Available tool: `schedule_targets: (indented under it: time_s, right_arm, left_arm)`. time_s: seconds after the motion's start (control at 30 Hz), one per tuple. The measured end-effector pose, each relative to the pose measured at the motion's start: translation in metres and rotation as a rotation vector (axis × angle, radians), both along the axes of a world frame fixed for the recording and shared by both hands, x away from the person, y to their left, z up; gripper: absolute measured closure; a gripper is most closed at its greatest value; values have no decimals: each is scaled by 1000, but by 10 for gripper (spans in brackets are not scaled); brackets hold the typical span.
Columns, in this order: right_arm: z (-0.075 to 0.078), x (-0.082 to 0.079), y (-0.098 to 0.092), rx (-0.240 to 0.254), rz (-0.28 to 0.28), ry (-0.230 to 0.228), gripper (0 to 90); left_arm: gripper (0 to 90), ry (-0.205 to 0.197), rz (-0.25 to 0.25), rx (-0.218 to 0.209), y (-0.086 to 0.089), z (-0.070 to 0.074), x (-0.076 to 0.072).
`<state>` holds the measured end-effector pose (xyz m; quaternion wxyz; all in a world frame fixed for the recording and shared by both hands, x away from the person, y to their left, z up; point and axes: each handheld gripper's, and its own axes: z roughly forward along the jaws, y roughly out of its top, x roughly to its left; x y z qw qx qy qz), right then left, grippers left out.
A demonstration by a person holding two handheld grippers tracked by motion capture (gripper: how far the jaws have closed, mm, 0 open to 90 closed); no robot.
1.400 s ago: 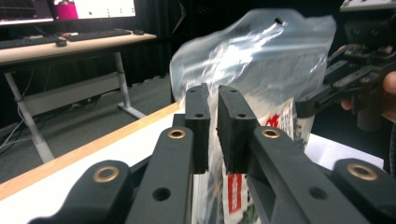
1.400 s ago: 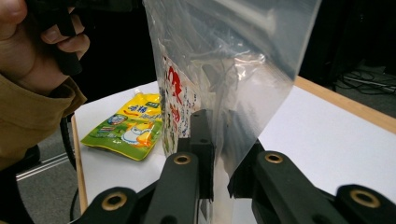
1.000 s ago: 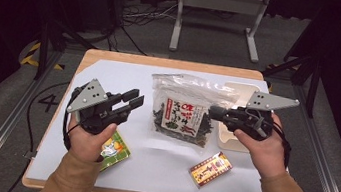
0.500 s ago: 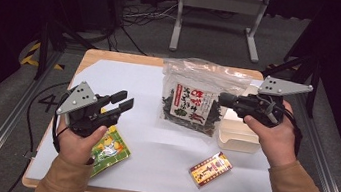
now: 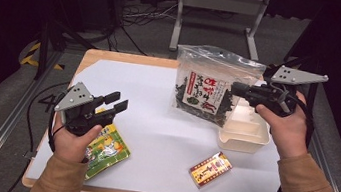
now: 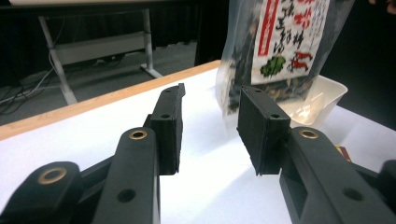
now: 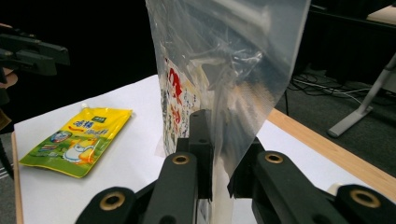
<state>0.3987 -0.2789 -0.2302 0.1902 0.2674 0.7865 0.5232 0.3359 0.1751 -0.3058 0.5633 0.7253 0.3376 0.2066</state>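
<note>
High view, left to right: one left gripper (image 5: pixel 115 105), one yellow-green pouch (image 5: pixel 106 148), one red-and-gold packet (image 5: pixel 210 169), one clear bag (image 5: pixel 207 87), one white tub (image 5: pixel 245 133), one right gripper (image 5: pixel 238 89), all at one white-topped table (image 5: pixel 158 99) with a wooden rim.

Left gripper: its jaws have just been opening and stand partly apart with nothing between them; it hovers just above the pouch.

Pouch: flat, glossy, printed, lying on the table.

Packet: small, rectangular, flat on the table.

Bag: transparent crinkled plastic with a printed label, holding dark dried leaves. It hangs upright above the table, its right edge clamped in the right gripper, its lower corner over the tub.

Tub: rectangular, smooth plastic.
</note>
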Motion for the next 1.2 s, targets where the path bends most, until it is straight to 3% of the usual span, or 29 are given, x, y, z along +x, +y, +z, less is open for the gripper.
schedule_targets:
  time_s: [0.17,0.73,1.2]
  right_arm:
    - [4,5,-7,-9,-21,-11,828]
    - [8,19,-37,-27,-104,-42,827]
    - [9,31,-61,-41,-180,-66,826]
  left_arm:
    - [589,9,1,18,-1,-4,6]
    - [539,21,15,14,7,-12,13]
    - [493,34,11,39,11,-20,18]
